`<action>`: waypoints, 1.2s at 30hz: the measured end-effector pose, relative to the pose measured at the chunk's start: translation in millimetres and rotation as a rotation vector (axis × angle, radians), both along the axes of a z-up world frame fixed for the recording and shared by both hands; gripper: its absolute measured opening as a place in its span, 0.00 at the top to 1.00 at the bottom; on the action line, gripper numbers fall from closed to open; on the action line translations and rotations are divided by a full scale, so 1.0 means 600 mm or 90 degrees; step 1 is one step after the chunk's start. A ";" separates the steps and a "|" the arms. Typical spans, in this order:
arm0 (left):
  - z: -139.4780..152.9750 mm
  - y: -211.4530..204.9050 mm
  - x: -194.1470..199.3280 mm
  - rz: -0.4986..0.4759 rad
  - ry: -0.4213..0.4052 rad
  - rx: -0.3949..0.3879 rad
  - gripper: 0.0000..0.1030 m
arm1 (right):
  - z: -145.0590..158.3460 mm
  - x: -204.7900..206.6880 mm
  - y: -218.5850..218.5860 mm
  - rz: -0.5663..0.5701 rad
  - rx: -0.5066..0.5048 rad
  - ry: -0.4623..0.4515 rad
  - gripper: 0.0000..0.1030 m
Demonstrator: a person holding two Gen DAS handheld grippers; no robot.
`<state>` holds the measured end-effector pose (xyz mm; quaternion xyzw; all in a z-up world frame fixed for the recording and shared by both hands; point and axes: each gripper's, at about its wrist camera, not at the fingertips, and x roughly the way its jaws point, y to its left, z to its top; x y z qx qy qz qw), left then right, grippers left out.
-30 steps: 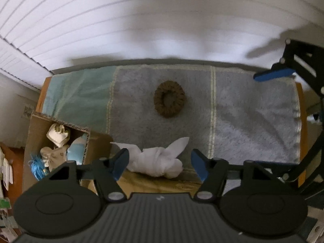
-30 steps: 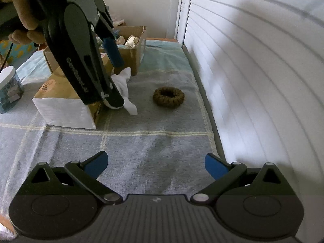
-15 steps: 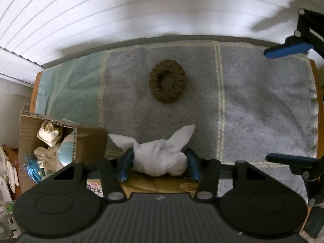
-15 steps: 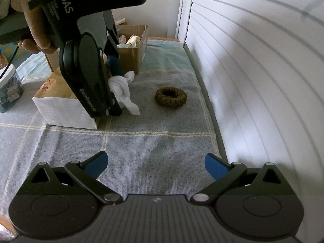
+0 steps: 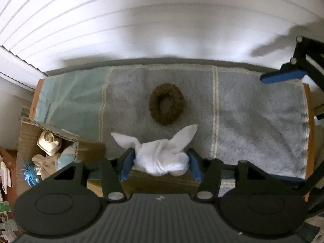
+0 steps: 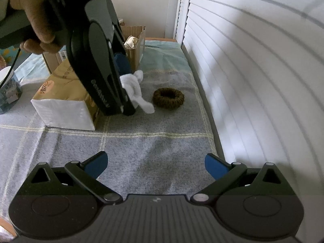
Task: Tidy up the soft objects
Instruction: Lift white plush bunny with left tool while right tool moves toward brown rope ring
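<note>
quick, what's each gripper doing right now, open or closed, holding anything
Left gripper: closed on the white cloth bundle; its jaws have just eased slightly wider.
Right gripper: open, holding nothing.

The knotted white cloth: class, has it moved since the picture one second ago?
Yes. The knotted white cloth, earlier lying on the towel, now hangs lifted in the left gripper, over the brown paper bag's edge.

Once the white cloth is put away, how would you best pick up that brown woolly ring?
Pinch one side of the brown ring, one finger in its hole and one outside, coming straight down from above. It lies flat on the towel with the hole facing up and bare towel all round.
</note>
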<state>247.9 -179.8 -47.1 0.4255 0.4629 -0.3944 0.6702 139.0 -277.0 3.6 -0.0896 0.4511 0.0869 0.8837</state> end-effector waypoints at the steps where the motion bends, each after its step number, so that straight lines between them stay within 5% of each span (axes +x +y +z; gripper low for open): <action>1: -0.002 0.000 0.000 0.001 0.000 0.003 0.40 | 0.000 0.001 0.000 -0.001 -0.001 0.000 0.00; 16: 0.022 0.000 0.011 0.044 0.006 -0.033 0.50 | 0.000 0.003 -0.004 -0.001 0.006 -0.024 0.00; 20: 0.047 0.011 0.002 0.054 -0.001 -0.060 0.50 | -0.003 0.003 -0.001 0.011 0.003 -0.047 0.08; 23: 0.063 0.022 -0.014 0.072 -0.003 -0.077 0.50 | -0.009 0.007 0.002 0.013 -0.002 -0.049 0.16; 36: 0.109 0.118 -0.137 0.164 -0.039 -0.166 0.50 | 0.003 0.008 0.003 0.009 -0.006 -0.087 0.20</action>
